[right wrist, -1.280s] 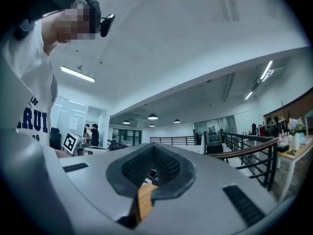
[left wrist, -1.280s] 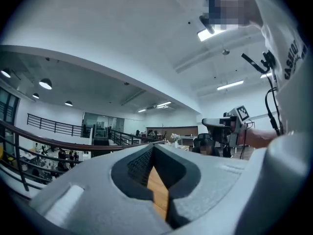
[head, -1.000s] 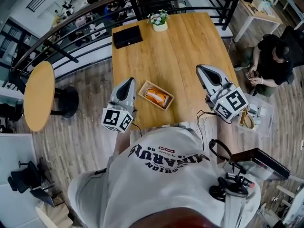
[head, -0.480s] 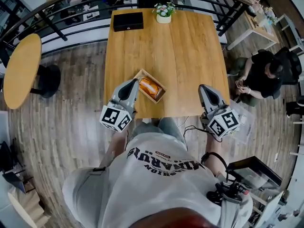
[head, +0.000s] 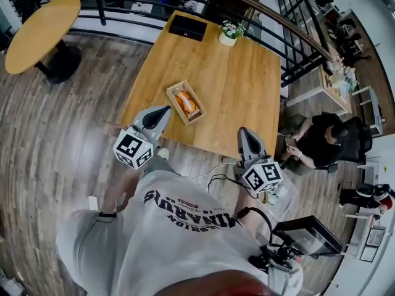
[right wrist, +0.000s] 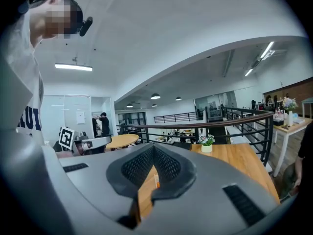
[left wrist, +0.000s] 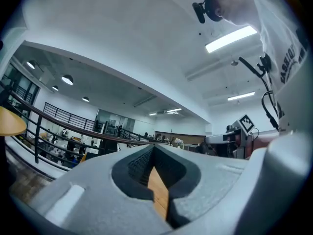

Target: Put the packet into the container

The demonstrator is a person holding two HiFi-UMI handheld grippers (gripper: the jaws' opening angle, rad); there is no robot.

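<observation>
— Anything in the head view missing from the gripper views?

— Plenty. Only there: the orange packet, lying inside the wooden container on the left half of the counter, upper middle of the frame. Also a black box and a flower pot along the counter's far edge, and a seated person at the right.

— And from the gripper views?

— From the right gripper view, just the flower pot and a stretch of counter right of centre. Also an orange speck in the slit at lower centre, too small to name. From the left gripper view, only a thin wedge of counter at bottom centre.

— Packet relative to each gripper?

— Just up and right of the left gripper, near its tip but apart. Well apart from the right gripper, up and to the left of it. Both at the counter's near edge, left and right of frame centre.

— Jaws?

— Pressed together on both. Nothing clamped, nothing touched.
</observation>
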